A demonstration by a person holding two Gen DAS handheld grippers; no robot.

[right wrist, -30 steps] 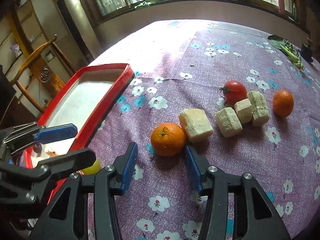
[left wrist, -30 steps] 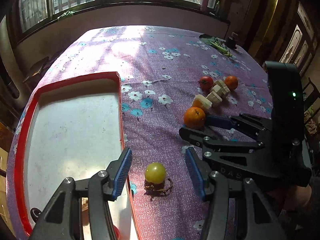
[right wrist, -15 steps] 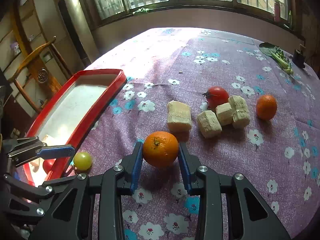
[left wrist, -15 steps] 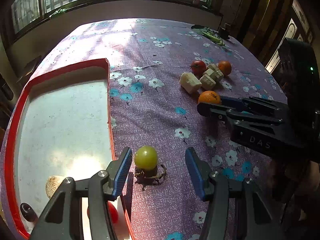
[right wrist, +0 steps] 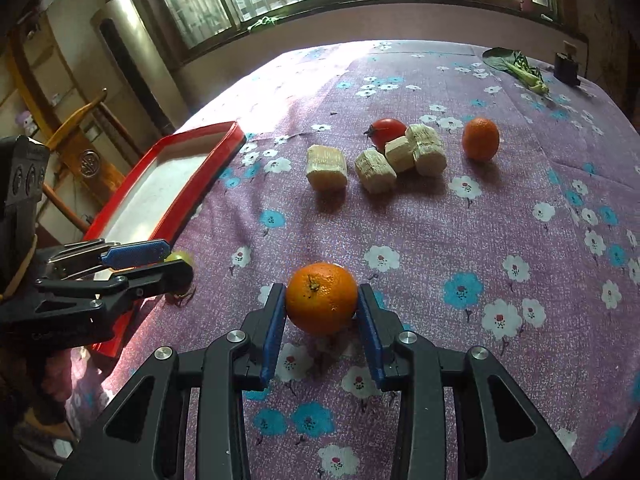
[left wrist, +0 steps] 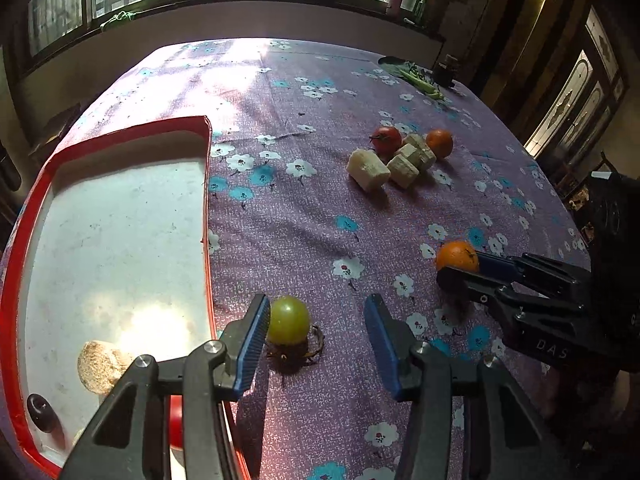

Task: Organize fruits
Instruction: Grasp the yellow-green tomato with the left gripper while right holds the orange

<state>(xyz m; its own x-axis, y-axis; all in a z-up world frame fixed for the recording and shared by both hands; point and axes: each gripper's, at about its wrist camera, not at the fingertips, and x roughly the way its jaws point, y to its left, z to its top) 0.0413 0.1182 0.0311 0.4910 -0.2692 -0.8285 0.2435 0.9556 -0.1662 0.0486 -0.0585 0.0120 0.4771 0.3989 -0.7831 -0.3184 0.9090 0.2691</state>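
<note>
Windows ran along the back wall, and daylight washed over a round counter under a purple flowered cloth.

At the left of the left wrist view lay the red tray (left wrist: 206, 184), white inside, with a pale chunk (left wrist: 98, 366) and something red low in its near corner; judged from that, it was the collecting place for the fruit. Just right of its rim the left gripper (left wrist: 316, 338) straddled a green fruit (left wrist: 288, 320). Its fingers had just been closing, yet only the left pad touched the fruit and the right one stood well apart, so nothing was gripped so far.

Further right, in the right wrist view, the right gripper (right wrist: 322, 322) had its fingers clenched on an orange (right wrist: 321, 297), both pads pressing its sides, low over the cloth, probably for carrying to the tray.

Toward the upper right sat what was left: a tomato (right wrist: 386, 130), four pale chunks (right wrist: 376, 164) touching or beside it, and a second orange (right wrist: 481, 139). Greens (right wrist: 520, 70) lay at the far edge.
</note>
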